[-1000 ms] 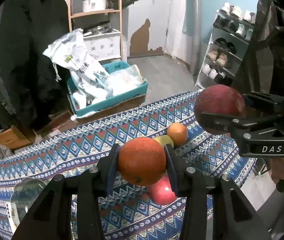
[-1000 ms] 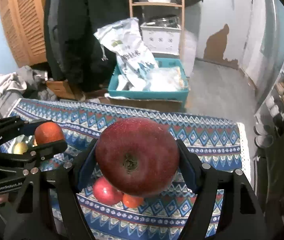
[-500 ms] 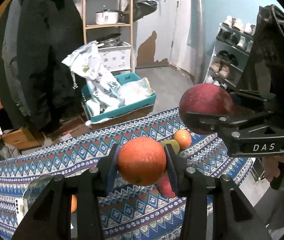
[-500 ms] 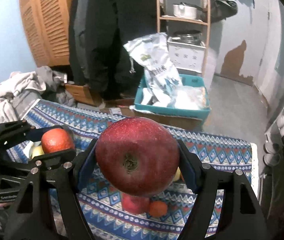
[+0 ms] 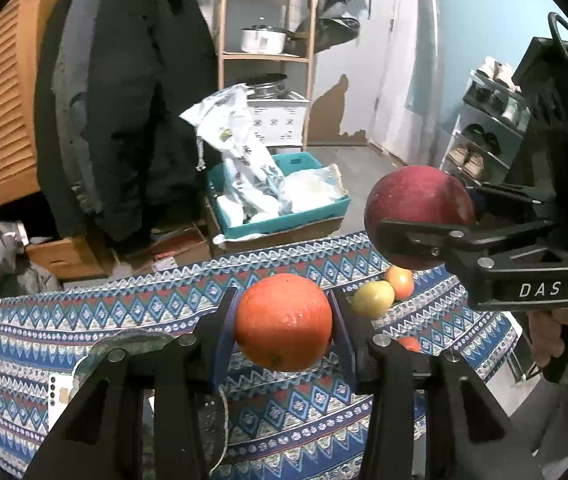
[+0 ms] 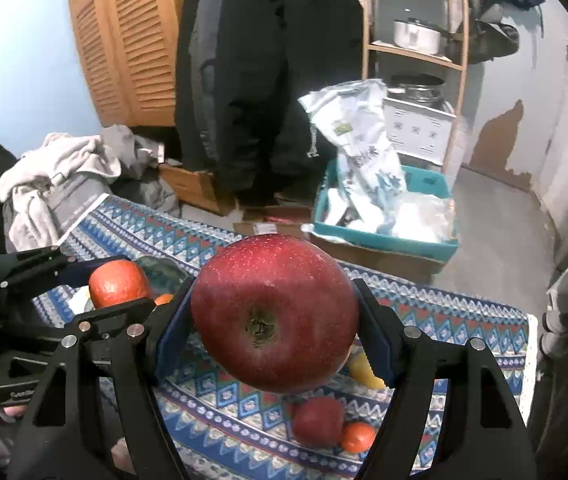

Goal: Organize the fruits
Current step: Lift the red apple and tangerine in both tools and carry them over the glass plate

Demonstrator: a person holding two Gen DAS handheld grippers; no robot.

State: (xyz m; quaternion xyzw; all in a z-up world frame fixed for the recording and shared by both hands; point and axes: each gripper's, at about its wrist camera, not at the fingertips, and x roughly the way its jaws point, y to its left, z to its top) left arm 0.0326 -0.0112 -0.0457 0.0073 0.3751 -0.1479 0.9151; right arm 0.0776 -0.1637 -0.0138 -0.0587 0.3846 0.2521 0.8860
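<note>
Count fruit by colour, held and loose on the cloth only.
Red: 2 (big apple held, small apple on the cloth)
Orange: 2 (big orange held, small orange on the cloth)
Yellow: 1 (yellow fruit on the cloth)
Total: 5

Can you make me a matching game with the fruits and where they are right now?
Things:
1. orange
2. big red apple
3. yellow fruit
4. small red apple

Places:
A. lying on the patterned cloth, right beside a small orange fruit
B. held up in the left gripper
C. lying on the cloth next to an orange-red fruit
D. held up in the right gripper

Pairs: 1-B, 2-D, 3-C, 4-A
</note>
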